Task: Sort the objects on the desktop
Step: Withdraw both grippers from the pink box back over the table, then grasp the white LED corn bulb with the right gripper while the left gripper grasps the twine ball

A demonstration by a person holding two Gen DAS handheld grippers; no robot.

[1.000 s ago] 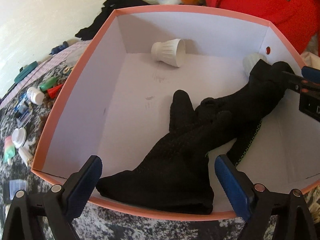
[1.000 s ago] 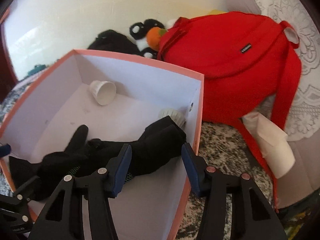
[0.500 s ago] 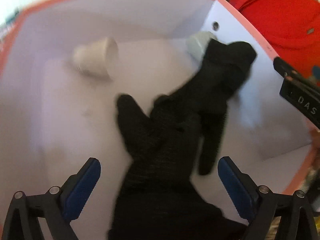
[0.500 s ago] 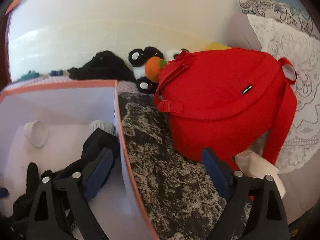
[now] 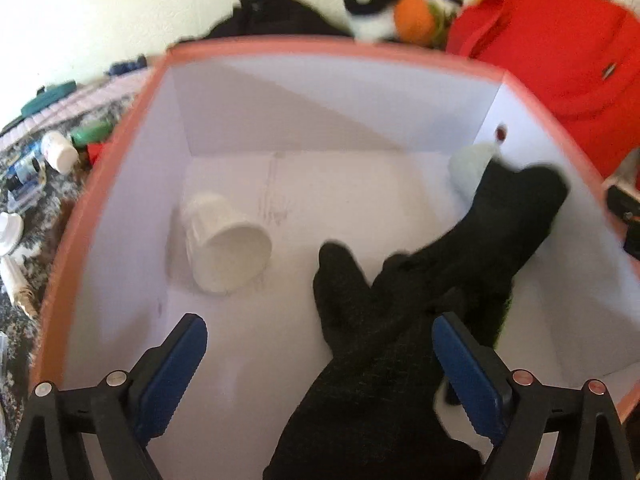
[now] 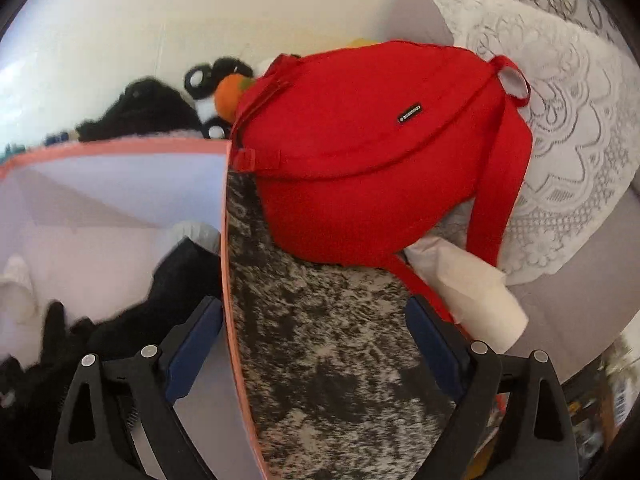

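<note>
Left wrist view, your left gripper (image 5: 320, 368): jaws spread wide above the near part of the box, nothing pinched; the cuff of the black gloves passes under the right finger, and whether pad and cloth touch you cannot tell.
Black gloves (image 5: 404, 320): lying inside the box, running from the near edge diagonally up to the right wall, one over the other, fingers pointing away from you.
White cup (image 5: 226, 252): tipped on its side on the box floor, left of the gloves and apart from them, mouth facing you.
Pale round object (image 5: 466, 164): in the far right corner of the box, partly covered by the glove end; too blurred to name.
Box (image 5: 320, 46): white inside, salmon rim, standing on the mottled counter (image 6: 320, 360).
Loose items (image 5: 56, 152): small bottles and bits scattered on the counter left of the box.
Right wrist view, your right gripper (image 6: 314, 340): jaws have just been opening and stand wide, straddling the right wall of the box, empty; the left finger is inside over the gloves, the right finger over the counter.
Red backpack (image 6: 380, 152): beyond the gripper, just beside the box's far right corner.
Plush toy (image 6: 220, 92): black, white and orange, behind the backpack by the wall.
</note>
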